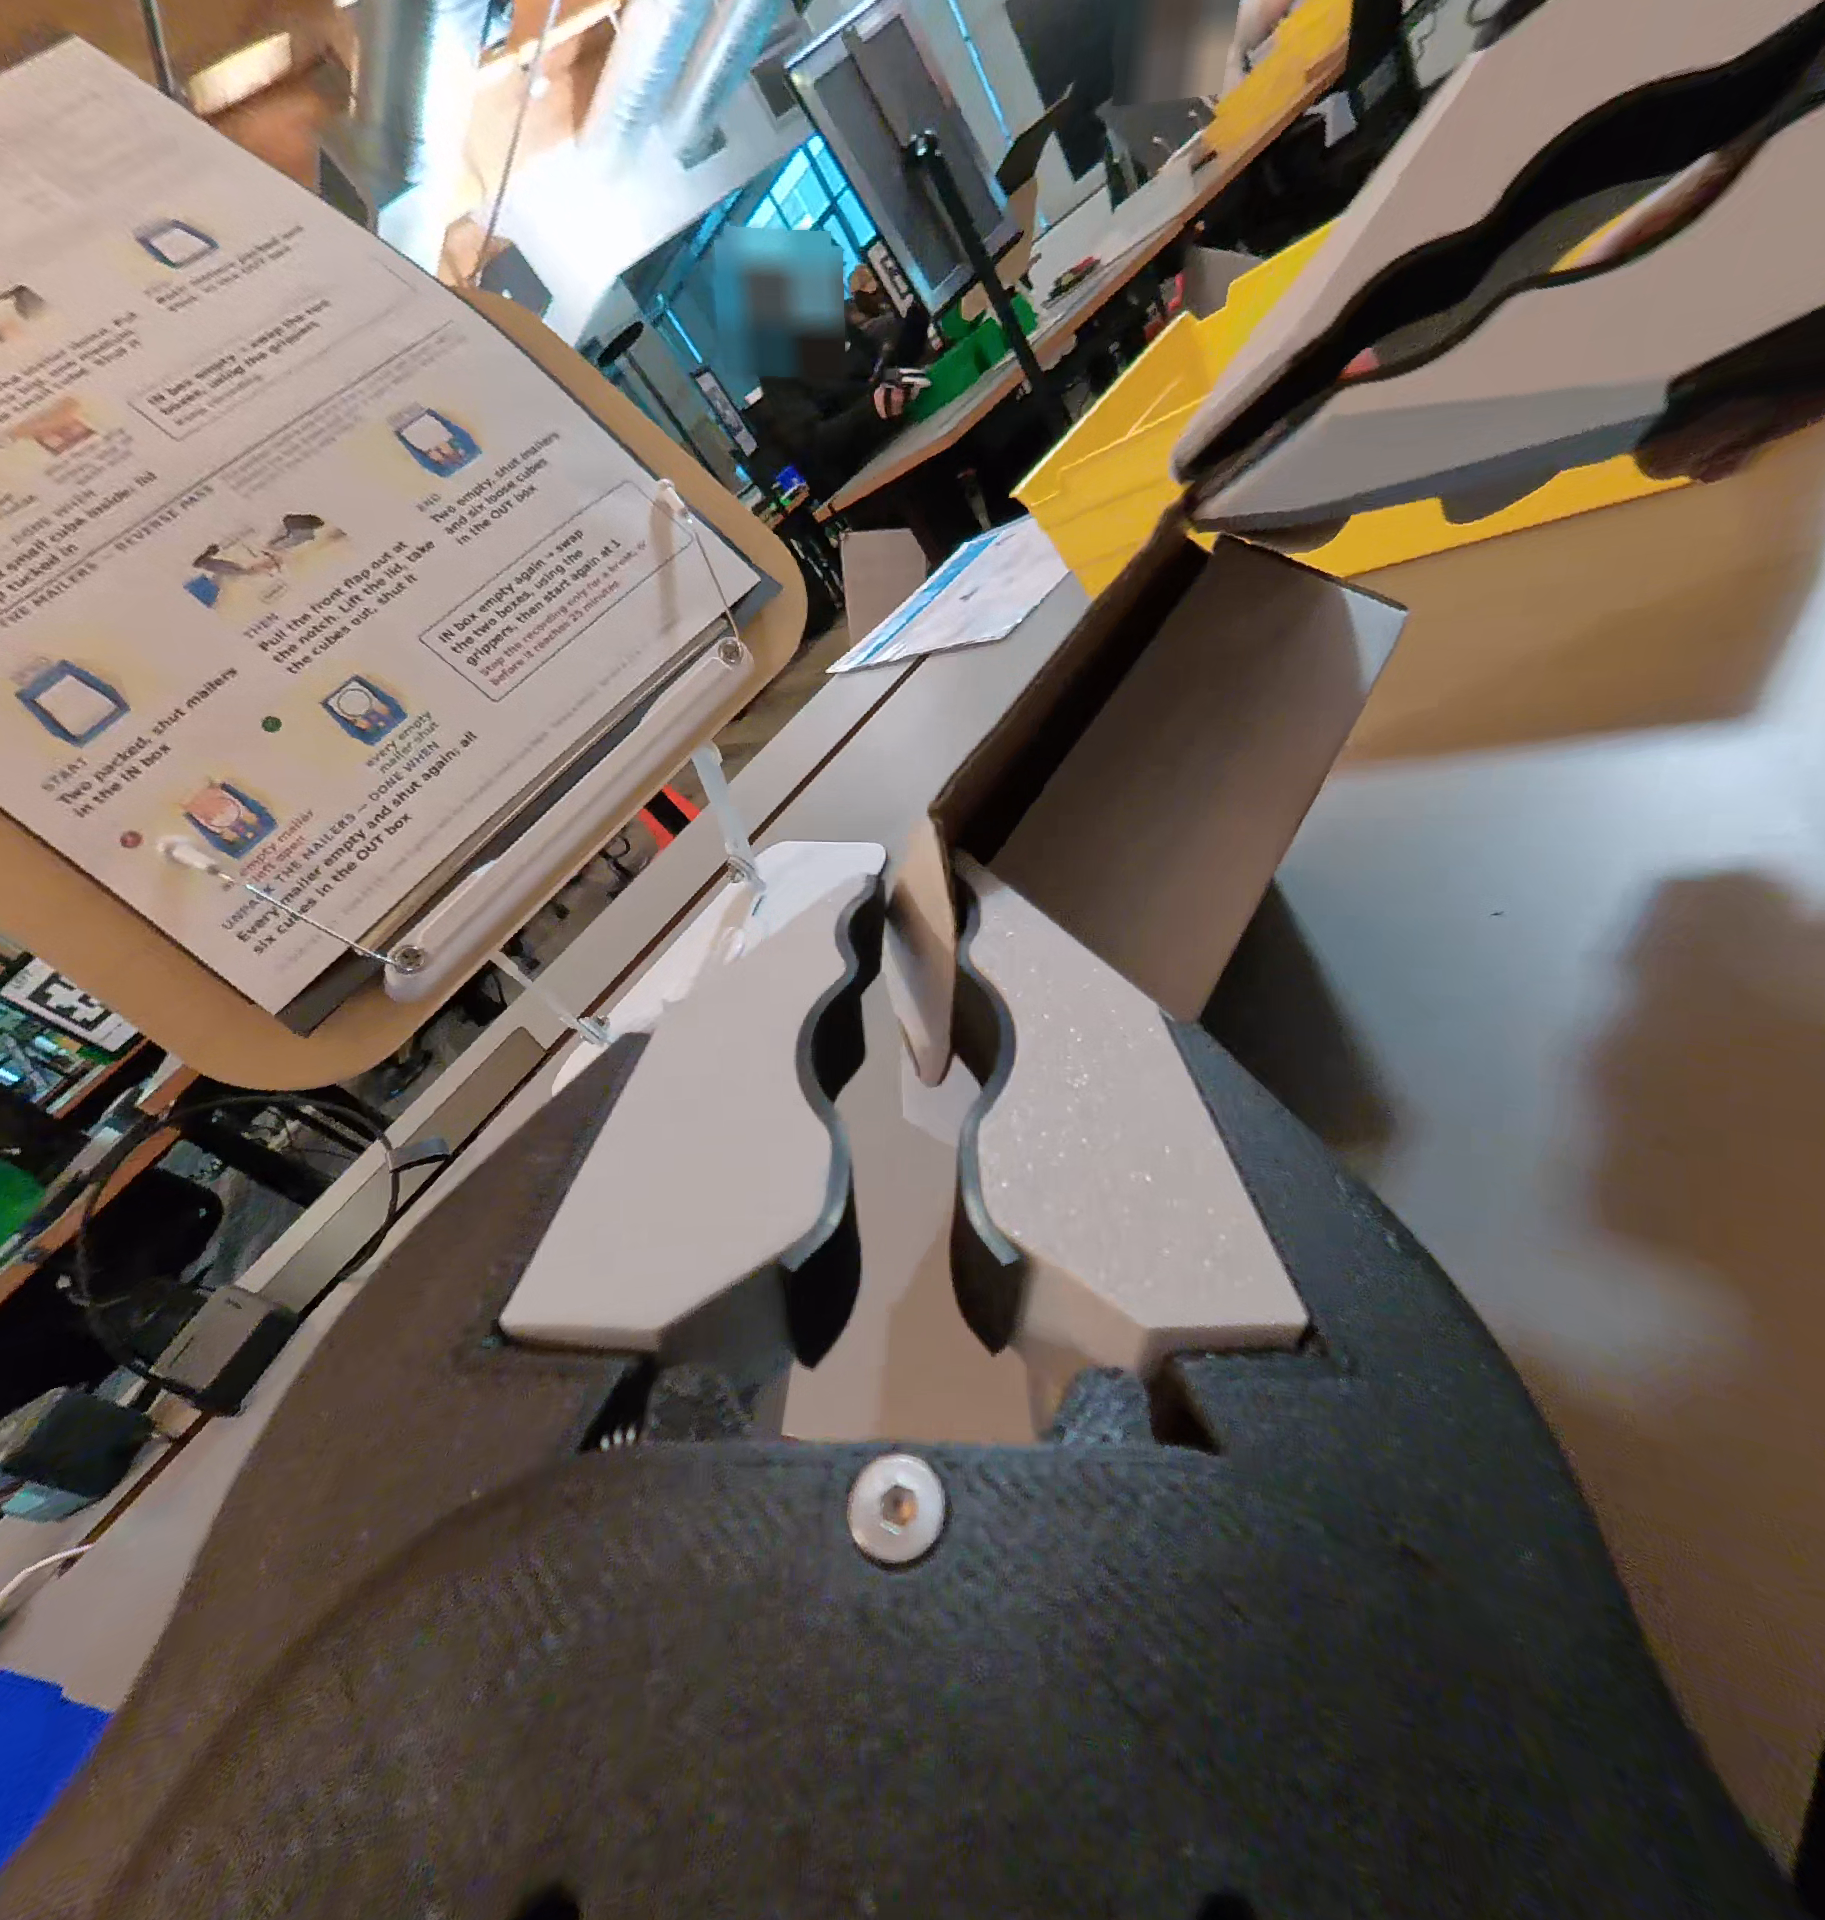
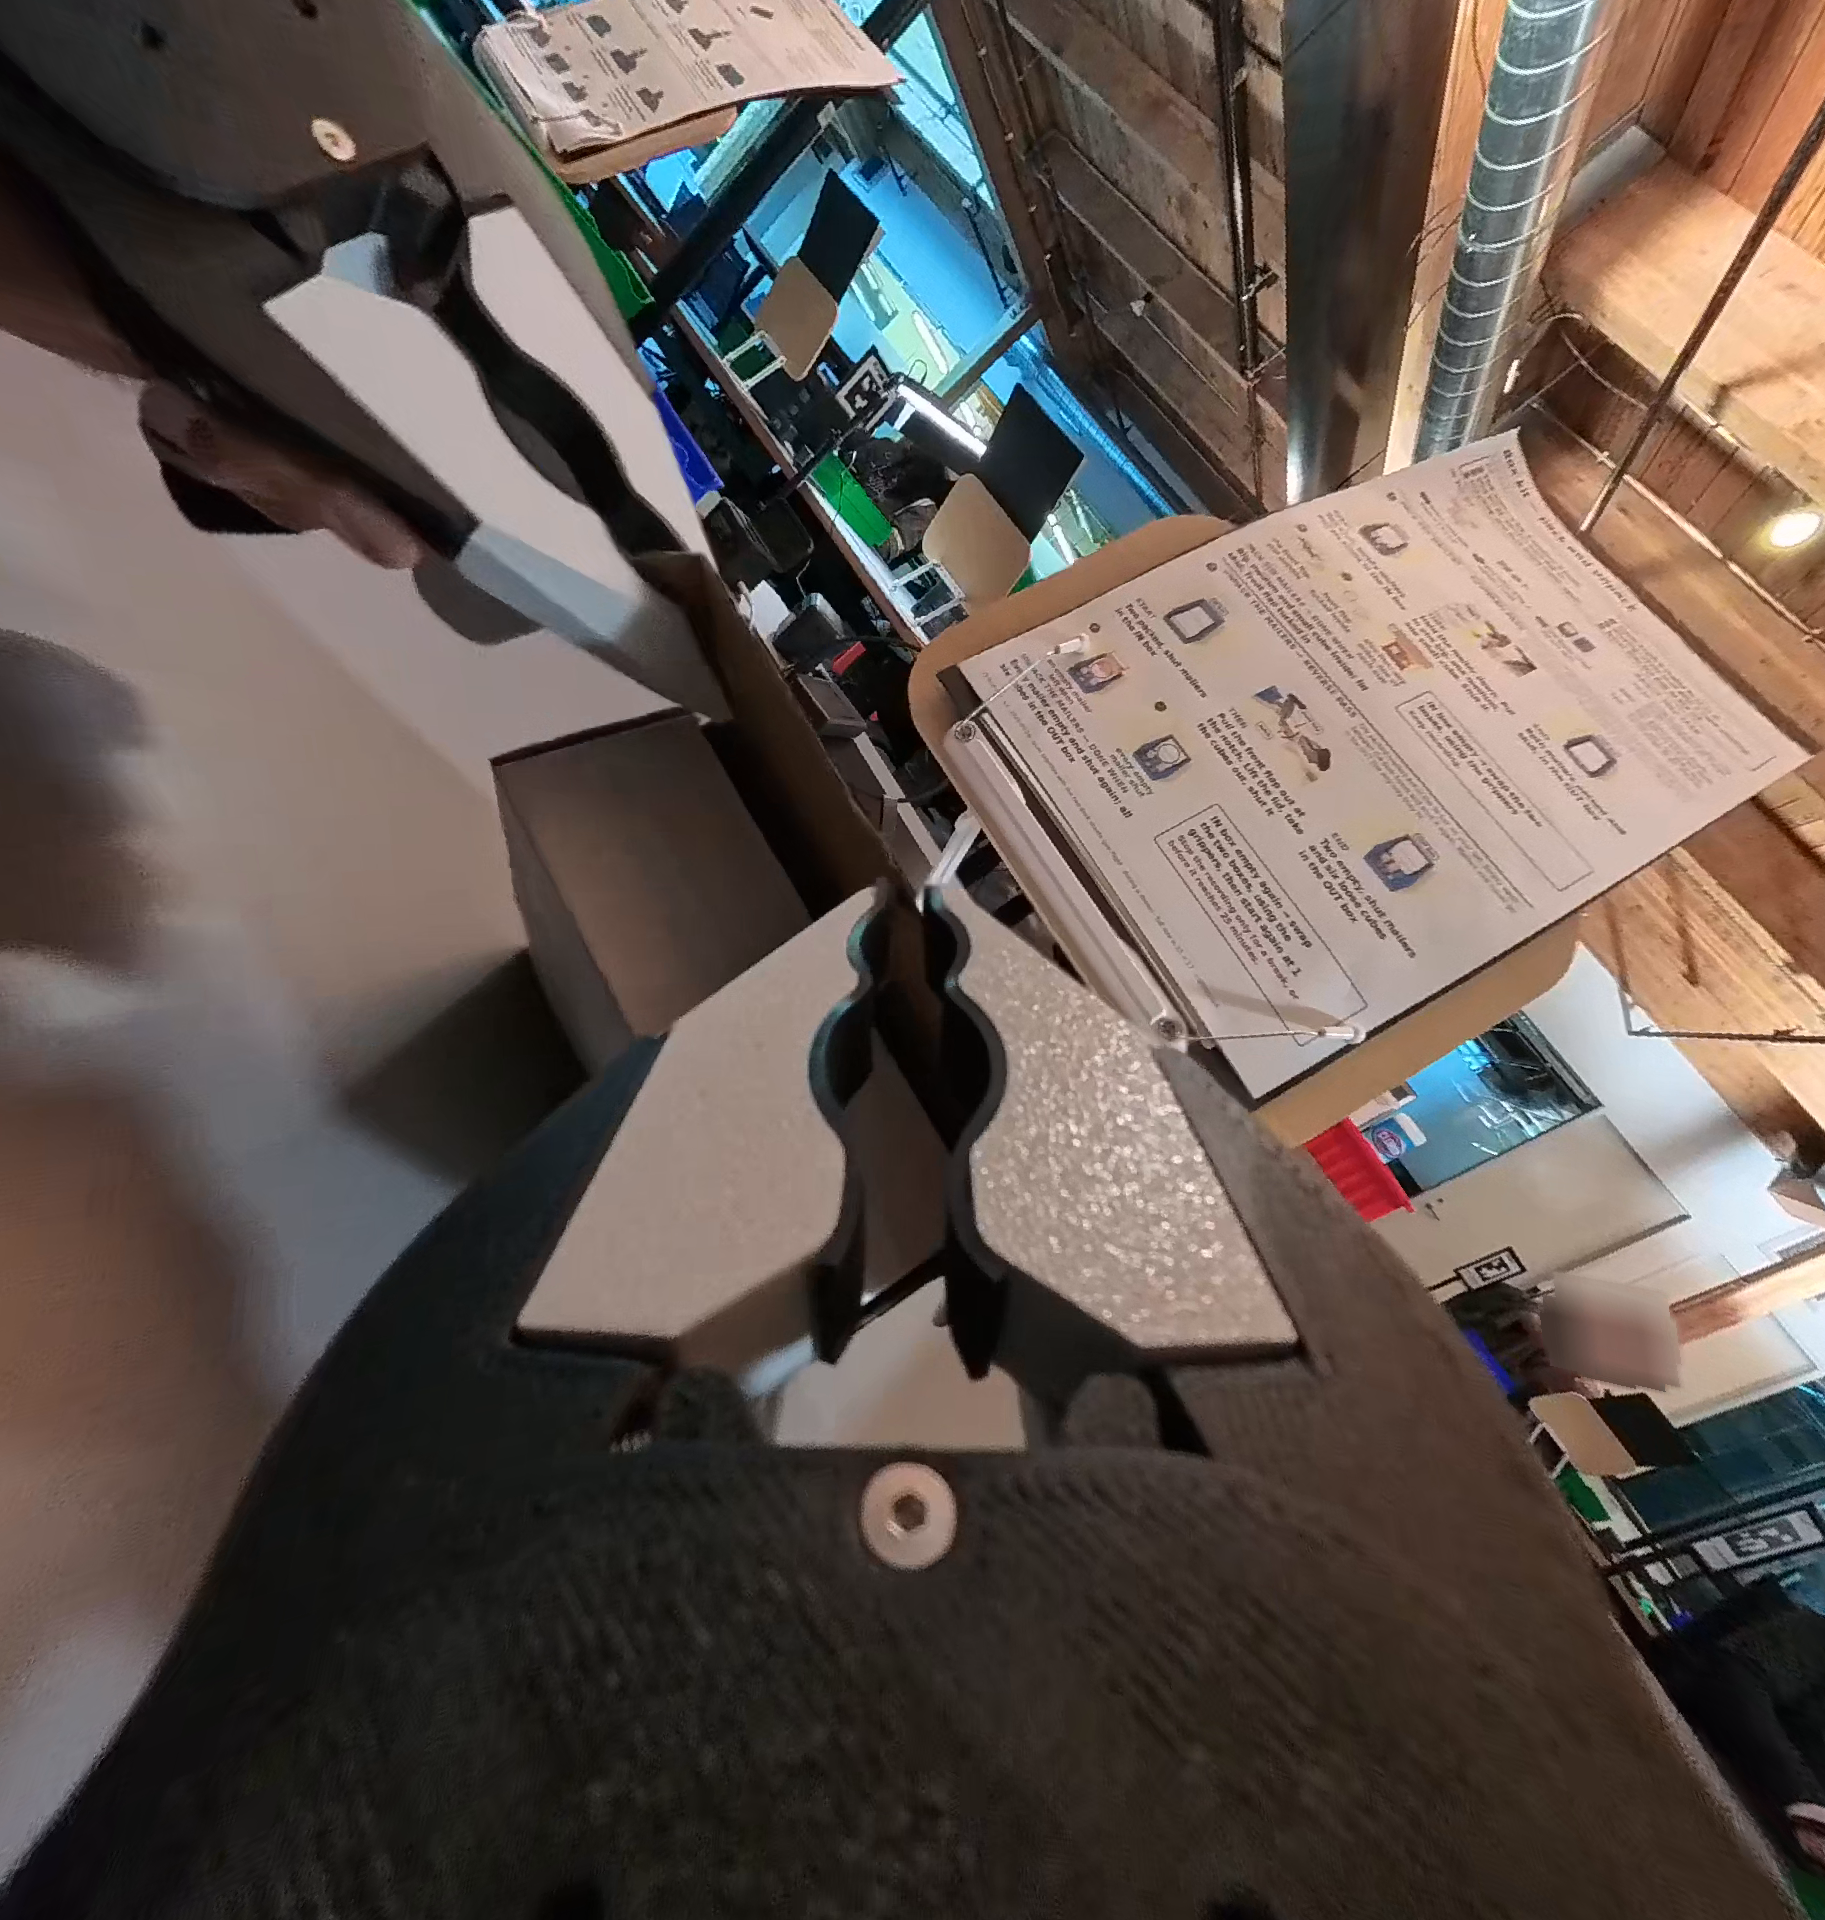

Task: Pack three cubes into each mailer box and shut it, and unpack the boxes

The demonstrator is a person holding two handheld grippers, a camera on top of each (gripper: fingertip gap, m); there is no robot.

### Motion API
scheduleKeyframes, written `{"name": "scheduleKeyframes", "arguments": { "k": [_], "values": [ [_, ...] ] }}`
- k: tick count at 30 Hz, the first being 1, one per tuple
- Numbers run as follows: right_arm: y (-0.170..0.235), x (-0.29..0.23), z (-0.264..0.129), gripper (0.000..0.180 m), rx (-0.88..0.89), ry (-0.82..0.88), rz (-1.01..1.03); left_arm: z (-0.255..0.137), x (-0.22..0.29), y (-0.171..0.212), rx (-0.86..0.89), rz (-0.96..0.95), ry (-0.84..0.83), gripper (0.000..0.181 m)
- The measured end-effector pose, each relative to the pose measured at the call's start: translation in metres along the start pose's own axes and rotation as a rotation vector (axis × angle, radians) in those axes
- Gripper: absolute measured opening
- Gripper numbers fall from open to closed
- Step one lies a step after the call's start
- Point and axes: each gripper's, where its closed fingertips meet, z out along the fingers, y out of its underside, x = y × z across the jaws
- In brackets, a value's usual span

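At the left of the left wrist view, an instruction sheet on a brown clipboard (image 1: 347,582) stands on a stand above the table (image 1: 1510,1039), probably so the person can read it while working. In the middle, the left tongs (image 1: 923,997) are clamped on a thin cardboard flap of the mailer box (image 1: 1168,790), which is lifted up and open. At the upper right, the right tongs (image 1: 1194,488) pinch another edge of the same box, just in front of a yellow bin (image 1: 1126,457).

In the right wrist view, the left tongs (image 2: 679,665) come in from the upper left, the box wall (image 2: 627,862) is below them, and the right tongs (image 2: 913,914) are closed on a dark panel edge.

I think the 2 grips on different flaps keep the box steady for folding or opening. No cubes are visible, so I cannot tell which.
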Motion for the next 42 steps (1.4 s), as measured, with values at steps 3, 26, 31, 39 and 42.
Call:
{"name": "scheduleKeyframes", "arguments": {
  "k": [3,26,31,39,42],
  "values": [
    [-0.005,-0.009,-0.003,0.01,-0.01,-0.04,0.021,0.0,-0.001,0.001,-0.022,-0.04,0.009,0.01],
    [0.067,-0.048,0.013,0.034,-0.4,-0.149,0.596,0.009,-0.01,-0.01,-0.09,-0.201,-0.058,0.01],
    [0.077,-0.06,0.003,0.029,-0.46,-0.201,0.506,0.016,-0.038,-0.01,-0.116,-0.292,-0.074,0.012],
    [0.086,-0.071,0.001,0.02,-0.483,-0.246,0.407,0.067,-0.101,0.003,-0.151,-0.513,-0.09,0.006],
    [0.086,-0.072,0.0,0.018,-0.469,-0.271,0.377,0.087,-0.118,0.022,-0.215,-0.515,-0.112,0.014]
  ]
}}
